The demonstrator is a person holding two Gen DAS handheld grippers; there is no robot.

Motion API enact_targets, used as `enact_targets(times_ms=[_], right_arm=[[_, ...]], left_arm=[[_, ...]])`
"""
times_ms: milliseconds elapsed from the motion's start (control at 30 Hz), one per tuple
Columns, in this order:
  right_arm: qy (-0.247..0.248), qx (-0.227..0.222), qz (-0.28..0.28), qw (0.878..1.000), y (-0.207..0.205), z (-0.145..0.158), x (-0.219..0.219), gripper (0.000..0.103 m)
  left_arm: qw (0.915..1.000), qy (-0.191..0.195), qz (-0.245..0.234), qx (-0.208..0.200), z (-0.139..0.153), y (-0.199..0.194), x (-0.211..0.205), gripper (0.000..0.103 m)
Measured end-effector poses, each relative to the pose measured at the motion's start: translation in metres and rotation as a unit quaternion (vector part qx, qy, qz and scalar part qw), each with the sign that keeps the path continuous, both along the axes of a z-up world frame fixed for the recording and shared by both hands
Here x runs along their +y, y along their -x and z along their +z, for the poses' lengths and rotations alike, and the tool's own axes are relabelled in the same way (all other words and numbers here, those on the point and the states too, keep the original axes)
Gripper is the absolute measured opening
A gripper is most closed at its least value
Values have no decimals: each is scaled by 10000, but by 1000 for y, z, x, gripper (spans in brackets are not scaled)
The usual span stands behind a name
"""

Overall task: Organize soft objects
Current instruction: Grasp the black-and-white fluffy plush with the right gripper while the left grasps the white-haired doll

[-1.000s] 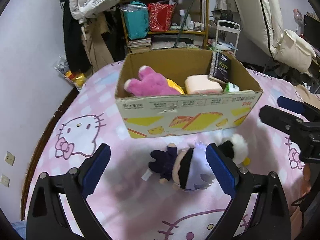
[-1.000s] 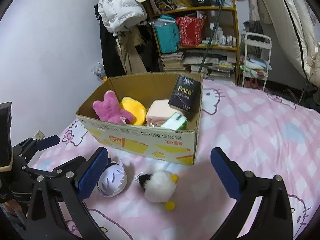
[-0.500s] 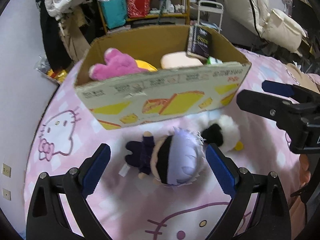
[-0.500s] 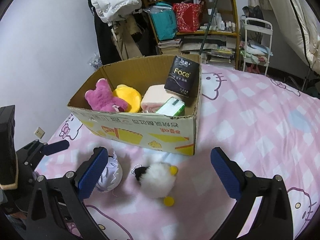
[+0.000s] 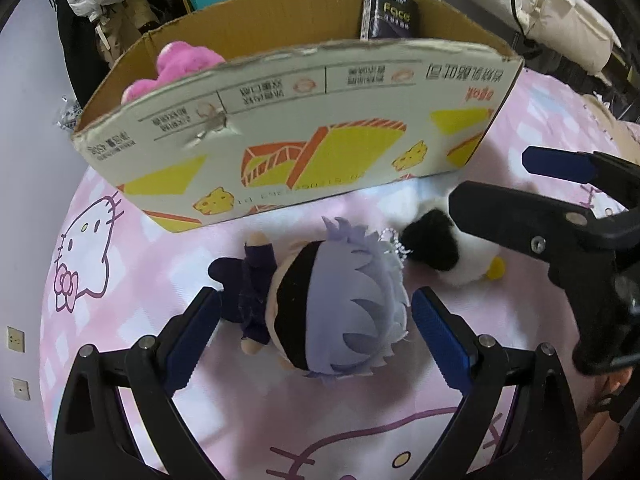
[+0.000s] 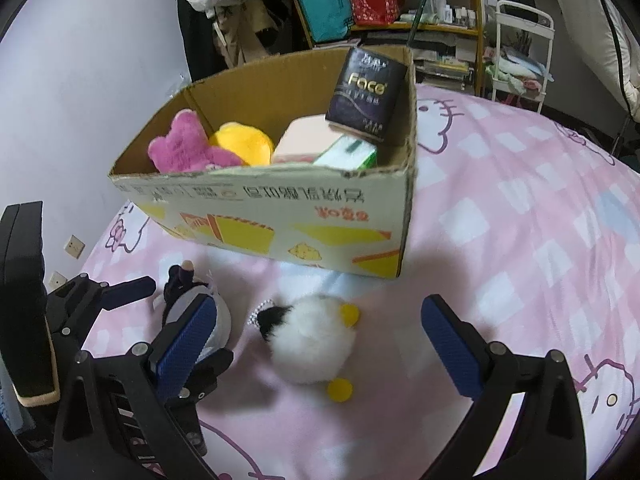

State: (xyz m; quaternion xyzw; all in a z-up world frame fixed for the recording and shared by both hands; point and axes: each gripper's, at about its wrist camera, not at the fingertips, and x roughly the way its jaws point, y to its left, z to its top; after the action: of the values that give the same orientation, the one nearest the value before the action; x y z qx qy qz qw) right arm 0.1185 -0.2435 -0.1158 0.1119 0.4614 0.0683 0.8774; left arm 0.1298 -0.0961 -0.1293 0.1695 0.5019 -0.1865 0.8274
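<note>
On the pink cat-print bedcover (image 6: 520, 208), just before a printed cardboard box (image 5: 304, 140), lie two plush toys side by side. Nearer the left gripper (image 5: 316, 324) is a soft doll (image 5: 320, 304) with a round head of lavender felt hair cut in spikes, a black band across the face and a small dark-clothed body; that gripper's blue ribbed fingers (image 5: 438, 336) stand spread to either side of the head, close to it but seemingly not yet touching. Beside the doll rests a fluffy white-and-black penguin toy (image 6: 312, 344) with flat yellow feet and a beaded chain, between the right gripper's (image 6: 320, 344) wide-spread fingers. Inside the box sit a fuzzy magenta plush (image 6: 180, 148), a smooth yellow plush (image 6: 244, 146), a pale peach block (image 6: 308, 140), a green-and-white pack (image 6: 348, 154) and a dark glossy tissue pack (image 6: 366, 96) propped against the end wall.
</note>
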Motion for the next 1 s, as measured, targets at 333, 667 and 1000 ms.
enact_targets(times_ms=[333, 667, 1000], right_arm=[[-98, 463, 157, 9988, -8, -22, 1, 95], [-149, 801, 362, 9960, -15, -38, 6, 78], [-473, 835, 621, 9934, -19, -44, 16, 42]], left_arm=[[9994, 20, 192, 290, -14, -14, 4, 94], [9999, 74, 131, 66, -5, -18, 10, 76], [9998, 147, 130, 16, 0, -11, 10, 71]])
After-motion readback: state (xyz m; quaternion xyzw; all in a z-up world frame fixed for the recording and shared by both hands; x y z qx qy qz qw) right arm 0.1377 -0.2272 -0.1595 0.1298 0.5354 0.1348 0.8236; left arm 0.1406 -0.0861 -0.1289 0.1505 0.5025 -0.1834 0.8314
